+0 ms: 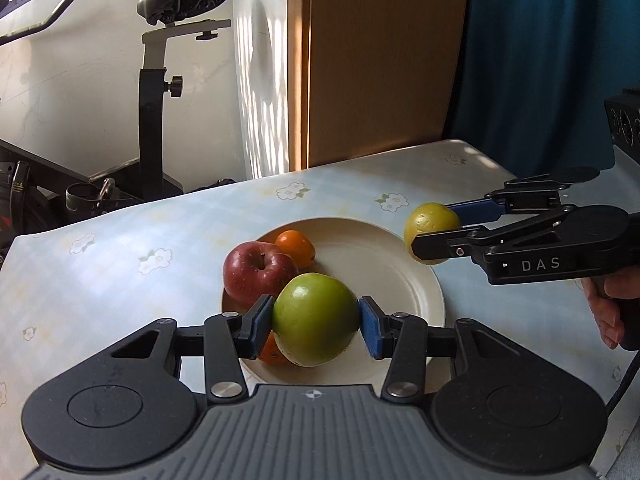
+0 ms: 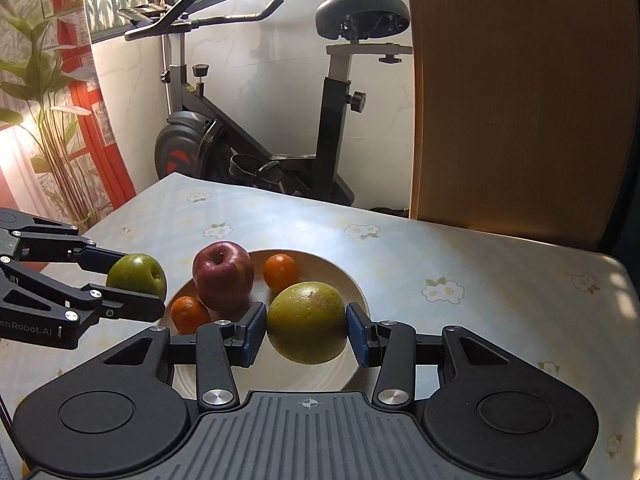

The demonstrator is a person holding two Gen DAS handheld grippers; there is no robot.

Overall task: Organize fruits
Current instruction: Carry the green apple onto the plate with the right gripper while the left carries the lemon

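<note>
A cream plate [image 1: 384, 264] [image 2: 352, 284] on the table holds a red apple [image 1: 256, 272] [image 2: 222, 272] and two small oranges [image 1: 296, 246] [image 2: 281, 272] [image 2: 189, 314]. My left gripper [image 1: 316, 322] [image 2: 132, 280] is shut on a green apple [image 1: 314, 320] [image 2: 138, 274], held above the plate's near left edge. My right gripper [image 2: 306, 326] [image 1: 432, 236] is shut on a yellow-green fruit [image 2: 306, 322] [image 1: 430, 226], held over the plate's right side.
The table [image 1: 120, 264] [image 2: 480, 264] has a pale floral cloth. An exercise bike [image 2: 260, 128] [image 1: 156, 120] stands behind it, beside a wooden panel [image 1: 384, 60] [image 2: 520, 100]. A black device [image 1: 624, 120] sits at the far right.
</note>
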